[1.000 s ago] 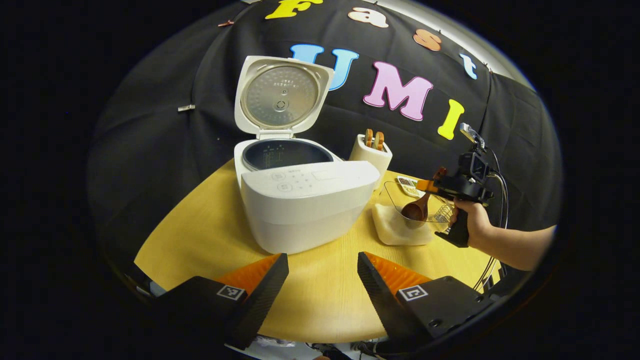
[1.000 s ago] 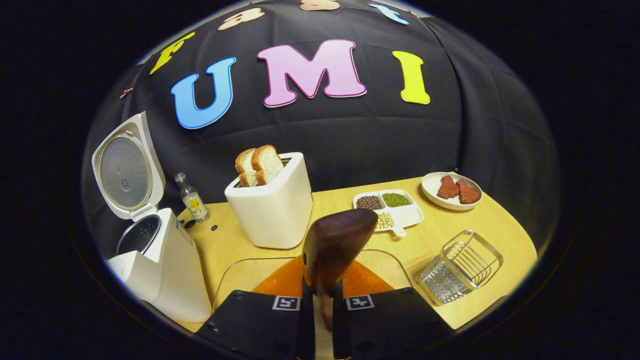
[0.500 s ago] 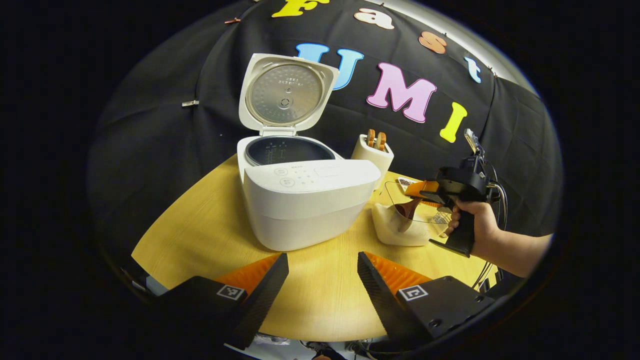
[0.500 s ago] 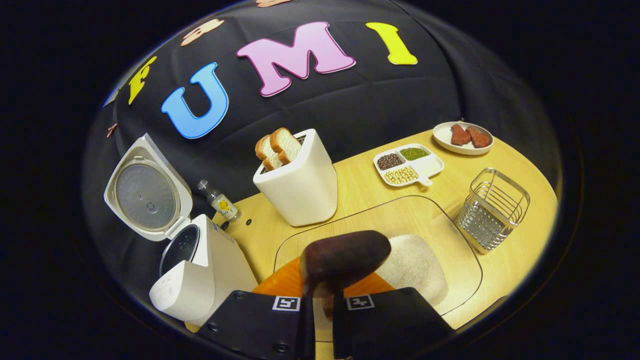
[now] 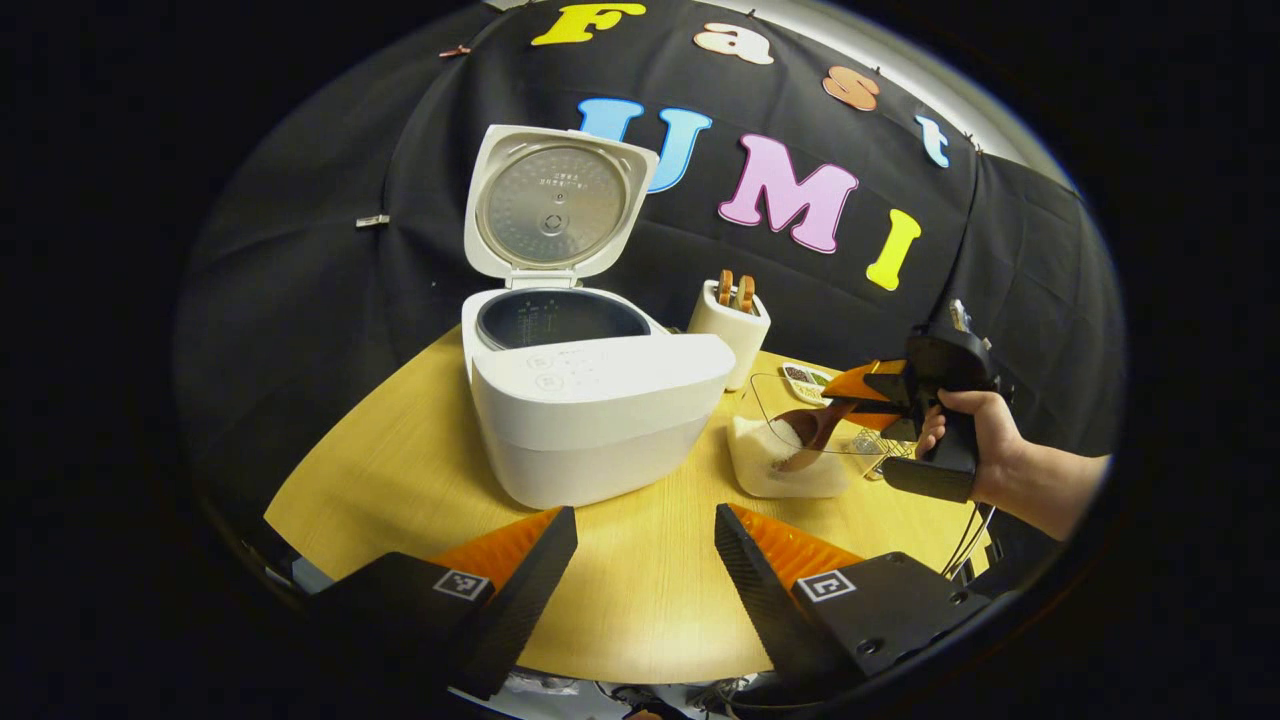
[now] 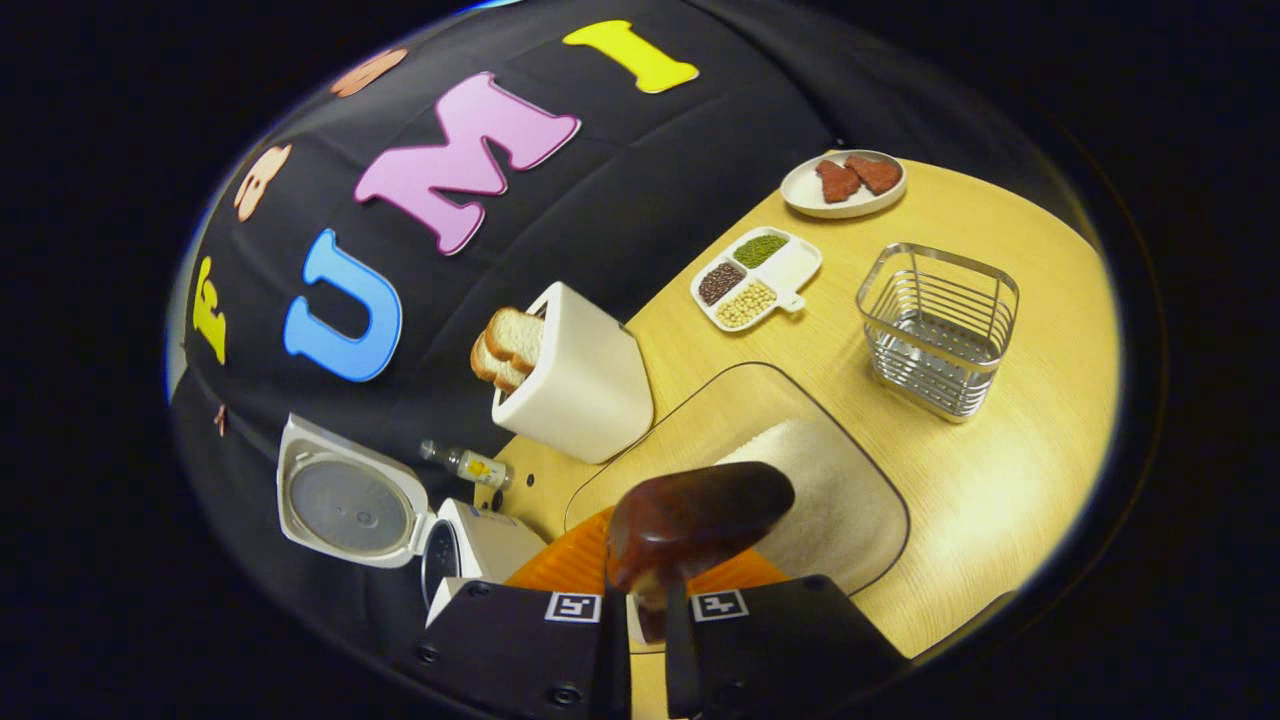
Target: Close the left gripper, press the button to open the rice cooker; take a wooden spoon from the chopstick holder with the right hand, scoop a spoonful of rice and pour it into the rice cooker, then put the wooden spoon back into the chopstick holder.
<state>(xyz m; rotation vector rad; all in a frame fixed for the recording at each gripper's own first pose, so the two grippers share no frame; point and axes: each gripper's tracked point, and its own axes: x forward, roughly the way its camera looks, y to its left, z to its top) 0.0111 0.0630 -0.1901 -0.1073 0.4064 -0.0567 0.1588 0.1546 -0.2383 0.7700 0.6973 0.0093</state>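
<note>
The right hand-held gripper pinches the wooden spoon, bowl dipping into the rice; scoop shallowly, level it, then lift slowly. The left hand-held gripper idles with its fingers spread, holding nothing.

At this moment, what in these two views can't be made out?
- Whether the wooden spoon holds rice: right gripper view shows the bowl's back; too small in left gripper view.
- Spoon handle: hidden between the right gripper fingers.
- Rice cooker pot contents: dark in left gripper view.
- Bottle label: too small.
- Rice container's near edge: hidden behind spoon and gripper.
</note>
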